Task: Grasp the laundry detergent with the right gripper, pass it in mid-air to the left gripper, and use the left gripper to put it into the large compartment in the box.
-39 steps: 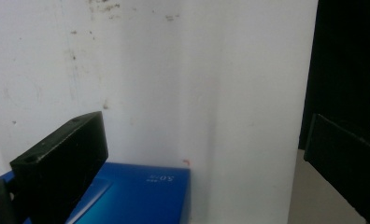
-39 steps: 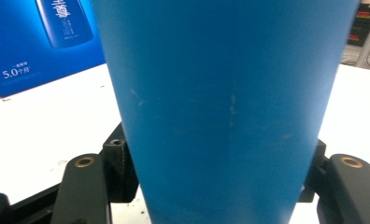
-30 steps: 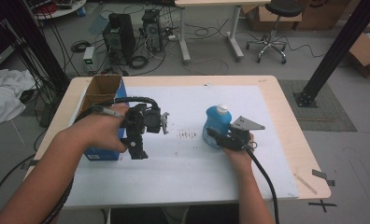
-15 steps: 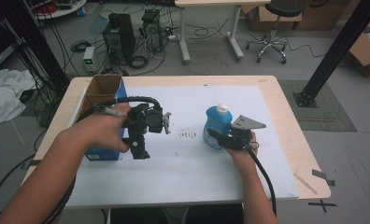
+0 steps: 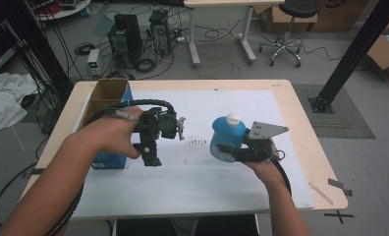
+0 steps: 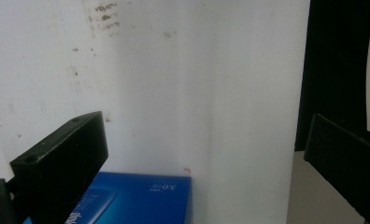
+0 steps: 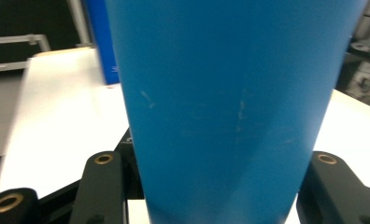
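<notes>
High view first: we see the table (image 5: 300, 123) covered by a white sheet (image 5: 202, 187), with a person's two forearms coming in from below. Our right gripper (image 5: 232, 150) is clamped on a blue bottle (image 5: 227, 137) with a white cap (image 5: 233, 118); the bottle sits right of the sheet's middle, and whether its base touches the sheet we cannot tell. The grey three-cornered plate (image 5: 263, 130) tops that gripper just right of the bottle.

From the right gripper view the bottle's blue wall (image 7: 234, 107) stands between the two black jaws, one pressed against each side.

Our left gripper (image 5: 155, 140) is held left of centre, above the sheet, well apart from the bottle. An open cardboard box (image 5: 104, 96) with a blue side stands at the table's left edge, close behind the left hand (image 5: 111, 137). A patch of small dark marks (image 5: 197, 142) lies on the sheet between the two grippers.

From the left gripper view we find the jaws spread wide with nothing between them, looking down on the white sheet (image 6: 174, 84). A blue box (image 6: 141, 200) with white print shows at the bottom edge, beside the left jaw.
</notes>
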{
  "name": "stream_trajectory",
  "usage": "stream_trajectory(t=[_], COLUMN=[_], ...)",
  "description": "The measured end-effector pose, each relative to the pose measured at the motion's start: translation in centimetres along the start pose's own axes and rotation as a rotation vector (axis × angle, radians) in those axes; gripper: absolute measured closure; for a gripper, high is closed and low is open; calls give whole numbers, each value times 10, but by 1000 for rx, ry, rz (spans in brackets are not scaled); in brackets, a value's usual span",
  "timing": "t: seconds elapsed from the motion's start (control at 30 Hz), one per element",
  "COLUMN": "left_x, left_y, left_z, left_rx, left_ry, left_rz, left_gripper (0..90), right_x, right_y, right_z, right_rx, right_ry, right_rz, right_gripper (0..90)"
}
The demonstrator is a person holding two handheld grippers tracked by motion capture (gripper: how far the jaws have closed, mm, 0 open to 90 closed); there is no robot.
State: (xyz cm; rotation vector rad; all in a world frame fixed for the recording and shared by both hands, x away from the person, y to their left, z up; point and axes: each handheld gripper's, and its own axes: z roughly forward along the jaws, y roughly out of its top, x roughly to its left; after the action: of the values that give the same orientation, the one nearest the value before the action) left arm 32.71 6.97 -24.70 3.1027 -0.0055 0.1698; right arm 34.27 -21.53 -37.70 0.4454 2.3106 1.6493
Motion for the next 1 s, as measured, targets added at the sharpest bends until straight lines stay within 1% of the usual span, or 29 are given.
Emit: stream_trajectory(t=[0.03, 0.07, 0.1, 0.13, 0.2, 0.23, 0.27, 0.3, 0.33, 0.4, 0.43, 0.47, 0.6, 0.7, 0.73, 0.87, 0.9, 0.97, 1.0], left_x=[0, 0, 0, 0, 0, 0, -1, -1, -1, -2, -2, -3, -4, -5, -6, -8, -8, -9, -9], left_y=[0, 2, 3, 5, 9, 9, 12, 12, 13, 17, 17, 19, 23, 24, 26, 28, 28, 29, 29], left_z=[0, 0, 0, 0, 0, 0, 0, 0, 0, 1, 1, 2, 4, 5, 5, 6, 6, 6, 6], left_rx=[0, 4, 6, 8, 11, 11, 13, 13, 13, 13, 13, 15, 17, 18, 26, 25, 25, 23, 23], left_ry=[0, -3, -4, -6, -9, -9, -11, -11, -12, -18, -18, -21, -29, -34, -39, -47, -47, -49, -49], left_rz=[0, 0, 3, 4, 9, 9, 13, 13, 15, 20, 20, 23, 27, 27, 31, 29, 29, 29, 29], left_gripper=[1, 1, 1, 1, 1, 1, 1, 1, 1, 1, 1, 1, 1, 1, 1, 1, 1, 1, 1], right_x=[3, 3, 6, 12, 16, 16, 24, 24, 27, 37, 37, 42, 49, 54, 56, 60, 60, 63, 63], right_y=[1, 1, 3, 4, 4, 4, 4, 4, 3, 1, 1, -1, -4, -5, -5, -4, -4, -3, -3], right_z=[0, 0, 1, 4, 7, 7, 15, 15, 17, 28, 28, 35, 45, 53, 56, 66, 66, 74, 74], right_rx=[2, 2, 1, 0, 2, 2, 9, 9, 11, 21, 21, 23, 20, 17, 18, 13, 13, 8, 8], right_ry=[13, 13, 31, 64, 87, 87, 122, 122, 132, 173, 173, 195, 216, 242, 246, 269, 269, 284, 284], right_rz=[-10, -10, -23, -38, -54, -54, -72, -72, -76, -87, -87, -85, -82, -76, -77, -73, -73, -73, -73], right_gripper=[461, 461, 461, 461, 461, 461, 461, 461, 461, 460, 460, 460, 460, 460, 460, 460, 460, 460, 460])
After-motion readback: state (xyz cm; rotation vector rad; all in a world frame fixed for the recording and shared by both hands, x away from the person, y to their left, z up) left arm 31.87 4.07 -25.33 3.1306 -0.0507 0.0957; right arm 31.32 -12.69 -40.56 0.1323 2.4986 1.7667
